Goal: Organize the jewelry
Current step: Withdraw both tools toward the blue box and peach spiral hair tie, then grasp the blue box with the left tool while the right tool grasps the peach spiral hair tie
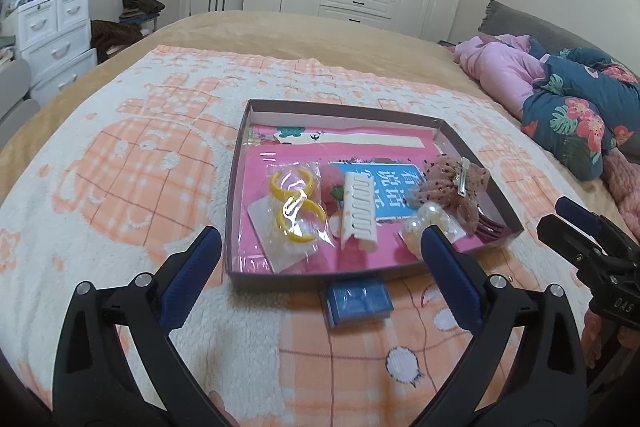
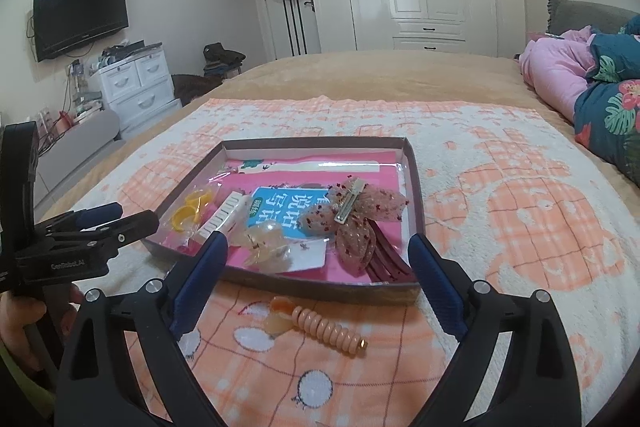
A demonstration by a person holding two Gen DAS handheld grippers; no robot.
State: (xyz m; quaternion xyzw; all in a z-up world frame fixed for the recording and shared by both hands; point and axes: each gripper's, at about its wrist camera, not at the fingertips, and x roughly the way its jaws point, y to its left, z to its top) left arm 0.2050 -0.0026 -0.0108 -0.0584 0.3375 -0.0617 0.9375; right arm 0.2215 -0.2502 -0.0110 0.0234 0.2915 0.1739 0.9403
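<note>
- Jewelry and hair pieces are gathered in a shallow cardboard box (image 1: 236, 187) laid on a peach-and-white blanket (image 1: 120, 167) spread over the bed.
- Inside the box, a bagged pair of yellow hoops (image 1: 294, 209) is seen toward its left side, a white comb-like clip (image 1: 360, 213) at its middle, and pearl pieces (image 1: 424, 223) with a pink mesh bow clip (image 1: 452, 193) toward its right side; dark red pieces (image 2: 390, 261) lie at the box's near right corner.
- A small blue case (image 1: 358, 301) lies on the blanket just outside the box's near wall, toward the left.
- A peach spiral hair tie (image 2: 332, 331), with a pale clip touching its end, lies on the blanket just outside the box's near wall, toward the right.
- The left gripper (image 1: 320, 259) is held wide open on the near side of the box, nothing between its blue pads; the blue case lies between and just below them, untouched.
- The right gripper (image 2: 316, 267) is likewise spread open and empty, and the spiral hair tie is seen between its fingers, apart from both.
</note>
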